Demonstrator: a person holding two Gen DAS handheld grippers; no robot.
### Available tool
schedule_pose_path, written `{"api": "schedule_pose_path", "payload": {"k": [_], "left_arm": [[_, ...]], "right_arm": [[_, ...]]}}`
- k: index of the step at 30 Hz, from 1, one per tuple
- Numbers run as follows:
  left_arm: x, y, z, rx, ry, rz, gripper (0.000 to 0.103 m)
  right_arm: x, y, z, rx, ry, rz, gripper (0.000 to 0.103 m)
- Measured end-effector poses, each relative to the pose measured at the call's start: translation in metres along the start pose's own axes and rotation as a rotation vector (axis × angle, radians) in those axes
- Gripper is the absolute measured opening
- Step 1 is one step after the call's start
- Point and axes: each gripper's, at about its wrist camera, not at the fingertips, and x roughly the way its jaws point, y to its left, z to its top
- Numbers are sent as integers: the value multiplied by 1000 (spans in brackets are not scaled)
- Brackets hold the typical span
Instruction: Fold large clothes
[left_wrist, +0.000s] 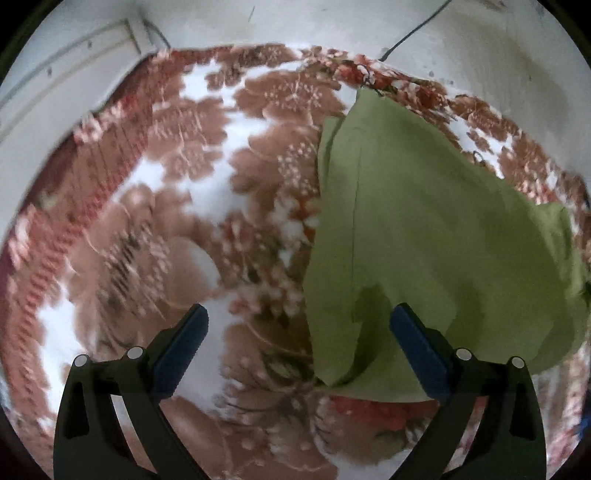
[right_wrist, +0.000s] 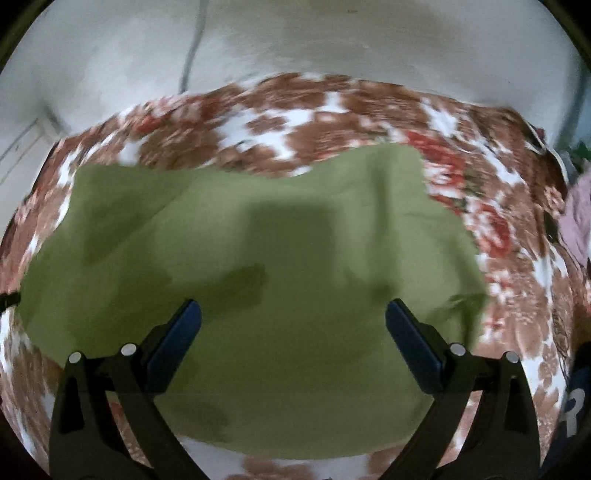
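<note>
Wall (left_wrist: 369, 33): pale, scuffed, rising behind the bed on its far side; a thin dark cable (left_wrist: 413, 29) runs down it toward the bed's far edge. A panelled pale surface (left_wrist: 55, 74) stands at the bed's far left corner.

Bed, covered by a floral blanket (left_wrist: 207, 147) in brown, red and white: fills most of both wrist views. Blurred in both views.

Green garment (right_wrist: 295, 280): lies on the floral blanket, spread fairly flat. In the right wrist view it is a broad sheet with a wavy far edge, the near edge straight and close to the bed's near side; soft shadows fall across its middle. In the left wrist view the same cloth sits to the right of the blanket's centre, layered, with a seam or fold line running lengthwise and its near corner curled over itself.

Pinkish-mauve fabric (right_wrist: 576, 218): at the bed's right edge, well apart from the green garment; what it is cannot be told.

Right hand-held gripper (right_wrist: 293, 314): jaws spread wide, nothing between them, held over the green garment's near half.

Left hand-held gripper (left_wrist: 298, 317): jaws spread wide, empty, over the green garment's near left edge, one finger over the blanket, the other over the cloth. Contact with the cloth cannot be told.
</note>
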Motion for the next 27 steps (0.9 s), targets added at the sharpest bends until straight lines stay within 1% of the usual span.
{"api": "schedule_pose_path", "payload": {"k": [2,5,7,9,12,13,14,16,18,20,22,23,24,25,26,27], "left_arm": [[6,1,-2,-23,-7,-82,98],[23,-2,-3,-32,3,-160,98],[33,-1,-2,-67,15,-228,98],[48,1,-2,-105,34,-284,98],[69,6,-5,-154,81,-352,98],[76,7,-8,-183,89,-382,99],[78,8,-9,-194,82,-397,99],[78,3,-9,-185,63,-432,98],[79,-7,-9,-172,71,-493,97],[81,-22,-9,-143,83,-485,97],[82,-28,-9,-142,74,-486,97],[83,-27,-9,-156,71,-496,91],[84,-25,-9,-169,71,-512,80],[85,-23,-10,-185,68,-524,75],[84,-24,-10,-187,68,-548,55],[81,-27,-10,-166,61,-550,41]], "right_arm": [[6,22,-4,-18,15,18,98],[15,45,-9,-35,32,33,98],[19,52,-14,-44,36,28,98],[23,57,-16,-46,36,14,98],[29,56,-18,-29,44,19,98],[30,57,-19,-29,46,18,98],[31,58,-20,-34,46,14,98],[32,60,-21,-50,45,1,98],[33,62,-22,-58,46,-5,98],[33,61,-22,-56,46,-6,98],[33,61,-23,-54,46,-8,98],[33,61,-23,-51,45,-10,98],[32,61,-22,-46,44,-13,98],[29,62,-21,-44,40,-20,98],[26,63,-20,-47,30,-29,98],[23,66,-19,-51,19,-35,98]]}}
